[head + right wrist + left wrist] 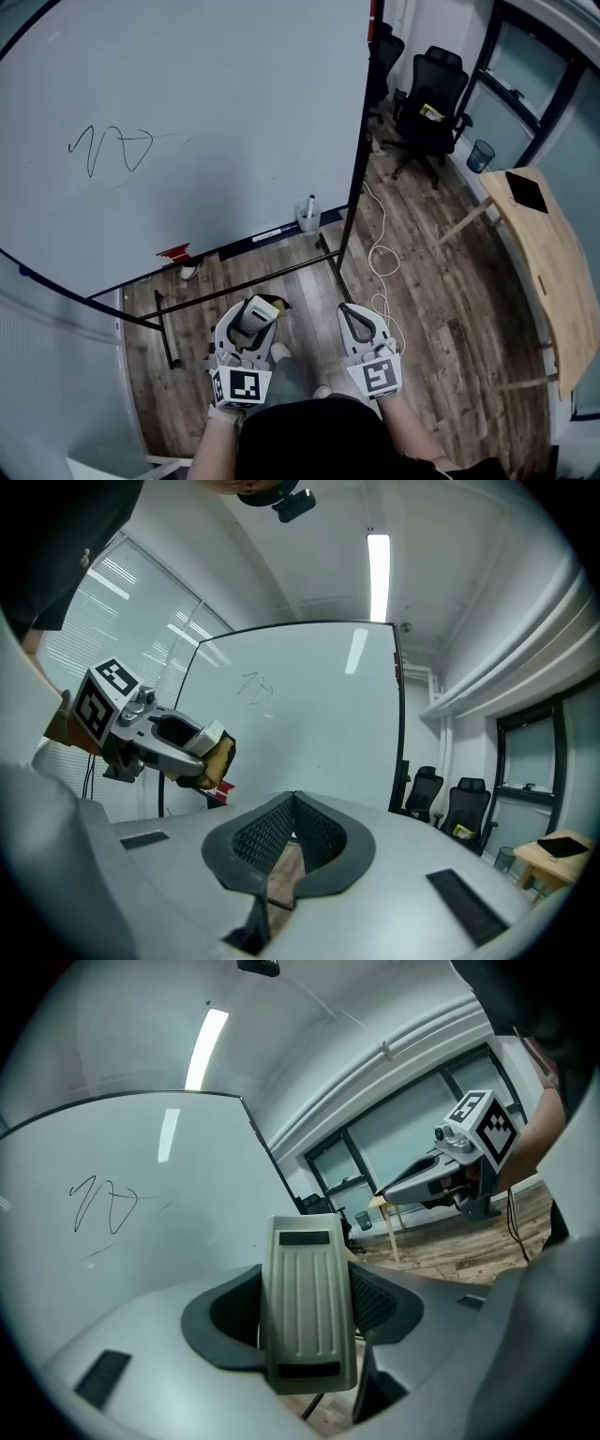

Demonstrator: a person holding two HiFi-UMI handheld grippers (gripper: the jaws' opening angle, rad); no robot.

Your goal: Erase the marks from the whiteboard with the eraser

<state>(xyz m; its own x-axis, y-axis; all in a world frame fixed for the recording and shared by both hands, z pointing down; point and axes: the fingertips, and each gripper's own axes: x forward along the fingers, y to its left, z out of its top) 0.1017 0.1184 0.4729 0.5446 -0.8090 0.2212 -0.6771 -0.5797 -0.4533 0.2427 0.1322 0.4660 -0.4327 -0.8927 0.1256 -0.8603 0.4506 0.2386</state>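
A large whiteboard (187, 112) on a black stand bears a dark scribbled mark (111, 148) at its left. The same mark (103, 1206) shows in the left gripper view and, small, as the mark (255, 686) in the right gripper view. My left gripper (251, 321) is shut on a grey ribbed eraser (307, 1302) with a yellowish pad (217, 757), held low in front of the board and well short of it. My right gripper (354, 321) hangs beside it, shut, with nothing between its tips.
A red item (172, 252) and a white bottle (308, 213) sit on the board's tray (253, 238). Black office chairs (429, 98) stand at the back right. A wooden table (539, 244) is at the right, a cable (380, 258) on the wood floor.
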